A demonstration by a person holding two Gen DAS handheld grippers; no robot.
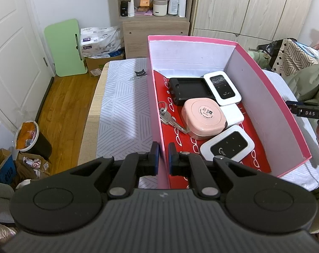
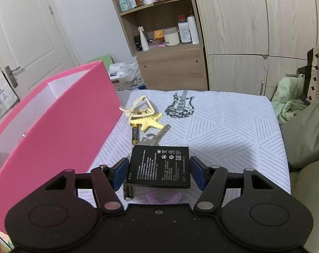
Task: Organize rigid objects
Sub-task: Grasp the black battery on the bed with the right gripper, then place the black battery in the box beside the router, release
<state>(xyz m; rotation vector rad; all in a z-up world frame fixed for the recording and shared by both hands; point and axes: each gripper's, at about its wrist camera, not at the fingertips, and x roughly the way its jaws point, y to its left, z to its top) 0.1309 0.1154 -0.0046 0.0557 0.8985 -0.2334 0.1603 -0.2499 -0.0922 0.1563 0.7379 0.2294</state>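
The right claw (image 2: 159,171) holds the flat black battery (image 2: 159,169) by its side edges; the pink box (image 2: 60,116), pinched by the left claw (image 1: 163,158), lies to its left.

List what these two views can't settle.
- Right wrist view: inside of the pink box hidden by its own wall.
- Right wrist view: purple item mostly hidden under the battery and gripper body; identity unclear.
- Right wrist view: battery print too small to read.
- Left wrist view: right gripper cut off by the frame edge.
- Left wrist view: white block partly under the pink case.
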